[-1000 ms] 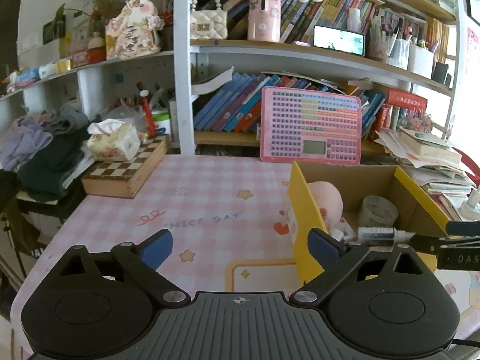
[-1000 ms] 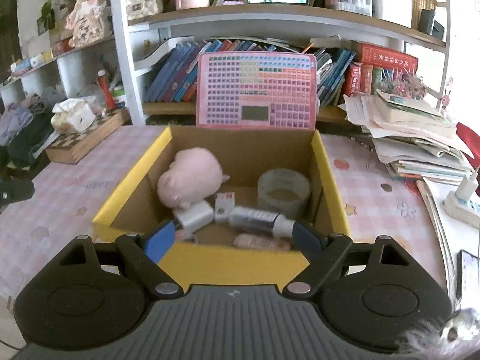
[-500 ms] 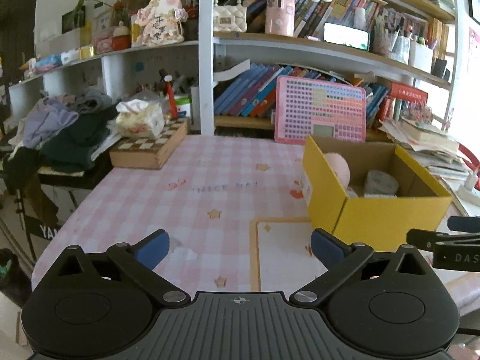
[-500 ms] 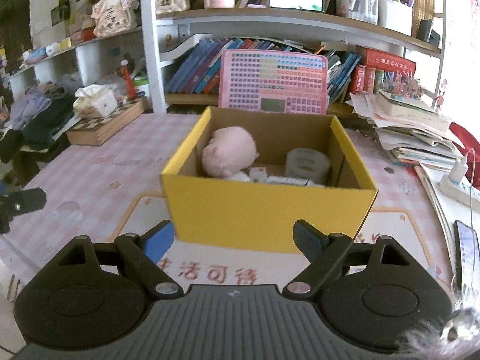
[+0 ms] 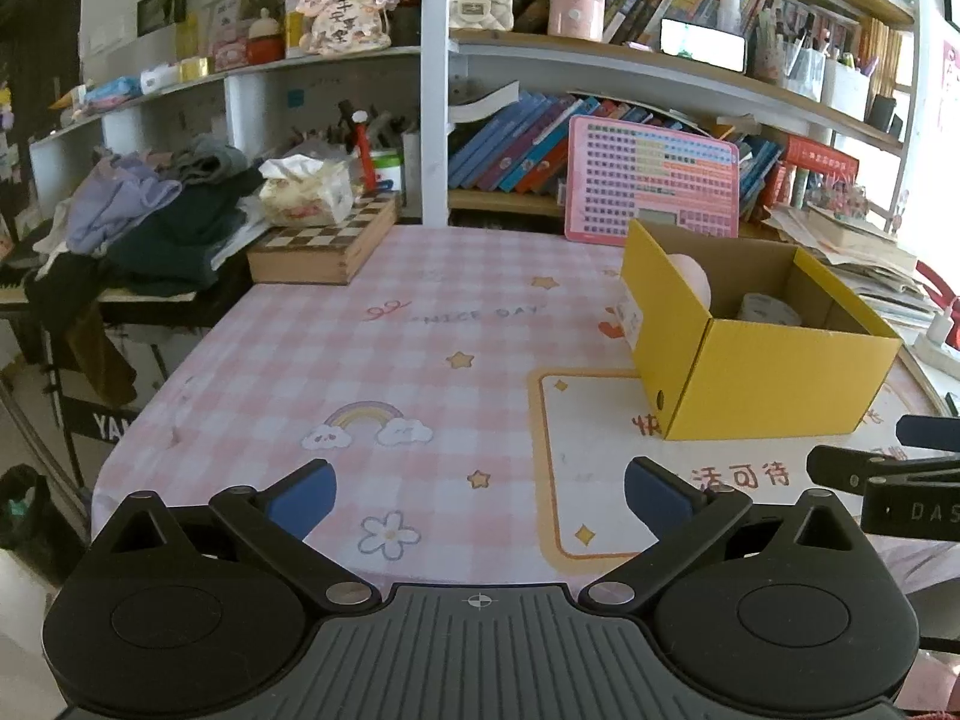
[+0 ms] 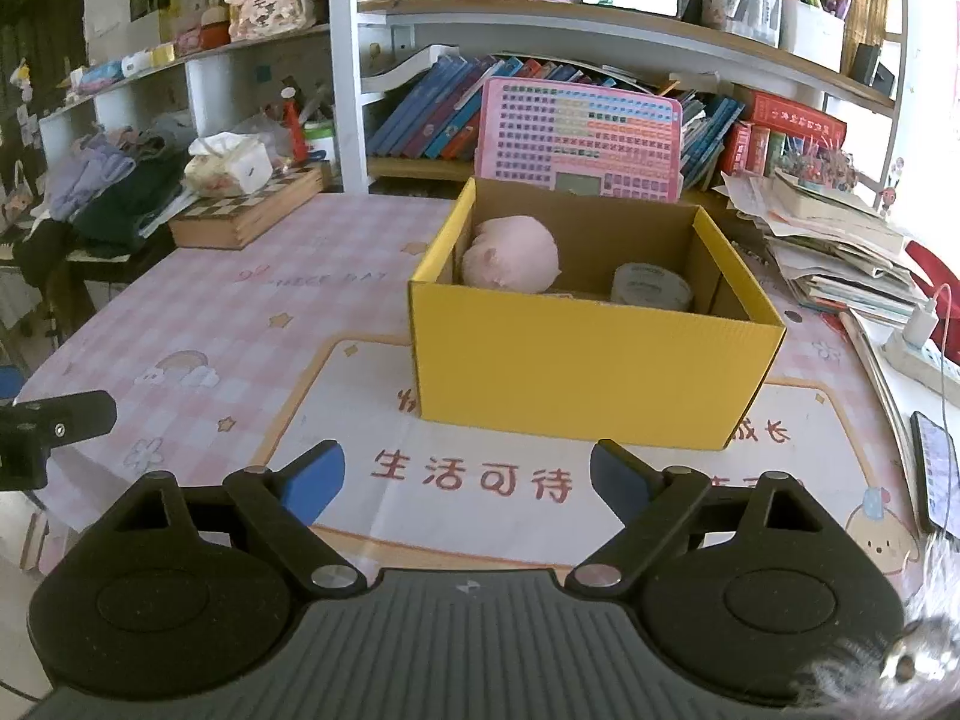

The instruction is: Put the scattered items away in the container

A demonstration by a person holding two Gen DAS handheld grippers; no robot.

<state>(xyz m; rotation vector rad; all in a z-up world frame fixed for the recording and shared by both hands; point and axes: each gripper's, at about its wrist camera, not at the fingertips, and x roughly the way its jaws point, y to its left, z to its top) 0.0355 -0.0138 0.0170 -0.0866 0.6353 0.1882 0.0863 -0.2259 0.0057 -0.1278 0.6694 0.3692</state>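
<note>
A yellow cardboard box (image 6: pixel 591 372) stands open-topped on the pink checked tablecloth (image 6: pixel 252 306), on the white printed panel with red characters. Inside it, against the far left corner, lies a pink plush toy (image 6: pixel 510 253), and to its right a roll of tape (image 6: pixel 651 287); the near wall hides the box floor, so anything else lying there cannot be made out. The right gripper (image 6: pixel 465 477) hangs just short of the box's near wall, its blue-padded fingers (image 6: pixel 315 480) wide apart with nothing between them; the jaws have just been opening a little further. The left gripper (image 5: pixel 477 495) is over the cloth to the left of the box, jaws likewise spread and empty, above a printed flower and star. At the far side a pink keyboard-like board (image 6: pixel 579 141) leans against the bookshelf behind the box. A wooden chessboard case (image 5: pixel 324 243) with a tissue pack (image 5: pixel 306 192) on top sits at the far left table edge, beside a heap of clothes (image 5: pixel 156 216).
</note>
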